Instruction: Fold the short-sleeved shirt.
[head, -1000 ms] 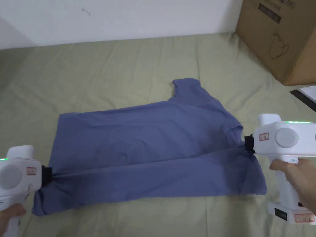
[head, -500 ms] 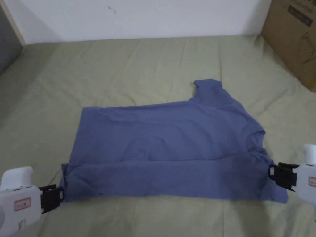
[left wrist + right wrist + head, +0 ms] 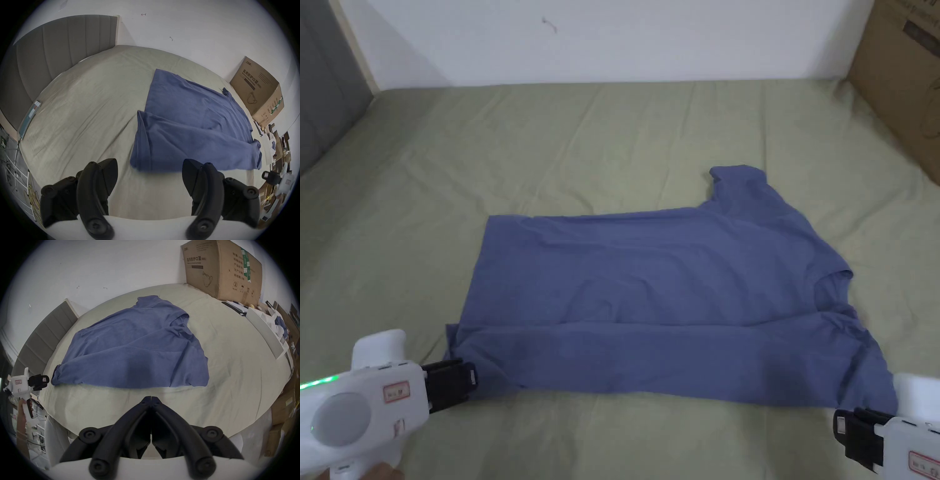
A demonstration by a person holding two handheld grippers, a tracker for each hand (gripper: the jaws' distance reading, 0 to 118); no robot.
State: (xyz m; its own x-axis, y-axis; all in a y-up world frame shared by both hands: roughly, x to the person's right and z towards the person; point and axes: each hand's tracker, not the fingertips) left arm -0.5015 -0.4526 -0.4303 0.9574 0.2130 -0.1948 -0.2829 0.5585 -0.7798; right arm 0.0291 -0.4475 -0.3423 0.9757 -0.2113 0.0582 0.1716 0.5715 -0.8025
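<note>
Lying on the bed (image 3: pixel 550 144), the shirt (image 3: pixel 669 300) is near-side folded; left claw (image 3: pixel 150 176) apart at 8 o'clock, right claw (image 3: pixel 151 400) together, empty, for regrasping.

A bedroom in a home, used partly for storage. A wide bed (image 3: pixel 562 144) with an olive-green sheet meets a grey padded headboard (image 3: pixel 53 53) and a plain white wall (image 3: pixel 625 37). A large cardboard box (image 3: pixel 225 270) stands at the far corner (more boxes clutter the floor beside it).
</note>
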